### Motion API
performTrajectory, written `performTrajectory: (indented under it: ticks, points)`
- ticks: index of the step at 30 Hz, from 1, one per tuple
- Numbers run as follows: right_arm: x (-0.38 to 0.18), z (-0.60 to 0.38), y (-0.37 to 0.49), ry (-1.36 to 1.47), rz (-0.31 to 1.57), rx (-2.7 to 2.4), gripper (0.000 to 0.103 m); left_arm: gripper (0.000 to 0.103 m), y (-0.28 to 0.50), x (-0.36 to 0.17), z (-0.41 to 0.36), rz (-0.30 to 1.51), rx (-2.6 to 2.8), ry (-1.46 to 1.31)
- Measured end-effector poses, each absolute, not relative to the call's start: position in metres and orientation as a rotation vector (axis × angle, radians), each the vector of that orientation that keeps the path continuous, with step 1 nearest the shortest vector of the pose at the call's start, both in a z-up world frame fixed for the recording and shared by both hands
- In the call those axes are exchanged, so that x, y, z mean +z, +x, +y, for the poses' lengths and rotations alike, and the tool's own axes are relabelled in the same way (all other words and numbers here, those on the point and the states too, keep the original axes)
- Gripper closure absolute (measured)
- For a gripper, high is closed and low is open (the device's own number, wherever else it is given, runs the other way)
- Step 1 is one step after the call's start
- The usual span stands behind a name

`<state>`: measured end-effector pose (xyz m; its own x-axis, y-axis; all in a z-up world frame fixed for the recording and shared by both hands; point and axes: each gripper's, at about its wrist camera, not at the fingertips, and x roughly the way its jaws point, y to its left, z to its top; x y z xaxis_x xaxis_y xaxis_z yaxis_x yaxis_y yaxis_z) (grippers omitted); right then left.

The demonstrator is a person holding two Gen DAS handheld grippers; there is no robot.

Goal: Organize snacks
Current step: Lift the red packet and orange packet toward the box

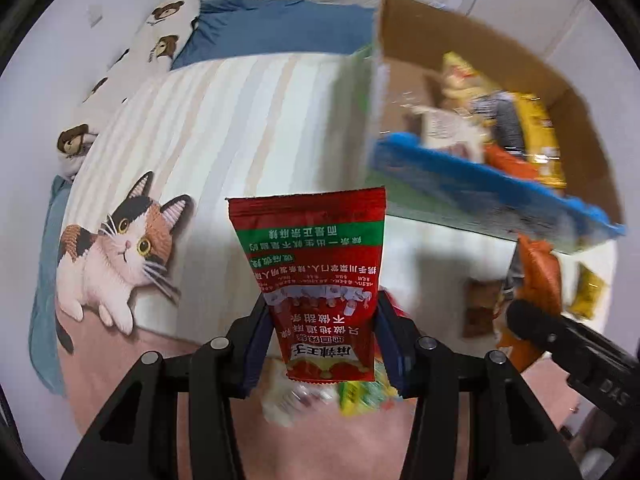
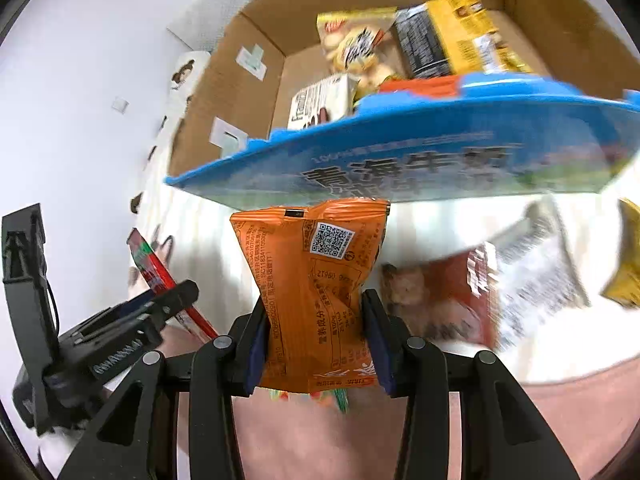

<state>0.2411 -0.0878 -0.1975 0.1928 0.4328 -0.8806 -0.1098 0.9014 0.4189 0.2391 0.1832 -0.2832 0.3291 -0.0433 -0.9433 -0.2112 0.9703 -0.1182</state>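
Red packet (image 1: pixel 316 280) left, orange packet (image 2: pixel 316 296) right

Both wrist views look steeply down, close over the bed, sharing the cardboard box (image 1: pixel 568 92) (image 2: pixel 256 80).

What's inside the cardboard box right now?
The cardboard box holds several snack packets: a yellow one, a cracker pack and a white pack. The blue front flap hides its floor.
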Motion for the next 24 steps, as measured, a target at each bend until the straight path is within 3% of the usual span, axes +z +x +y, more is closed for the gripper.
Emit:
performTrajectory:
  ticks: [4,9,16,24]
  points:
    - [-0.180,-0.139,0.214,0.314,1.333,0.358,0.057,0.057,0.229,-0.260,0.158,1.272,0.038,-0.274]
    - [-0.186,-0.197,0.179,0.336,1.385,0.269,0.057,0.057,0.194,-0.274,0.105,1.372,-0.057,-0.261]
    - [-0.241,-0.256,0.136,0.378,1.488,0.110,0.057,0.057,0.168,-0.351,0.051,1.536,-0.100,-0.192]
    - [-0.265,-0.272,0.132,0.315,1.503,0.027,0.056,0.054,0.162,-0.379,0.031,1.536,-0.064,-0.138]
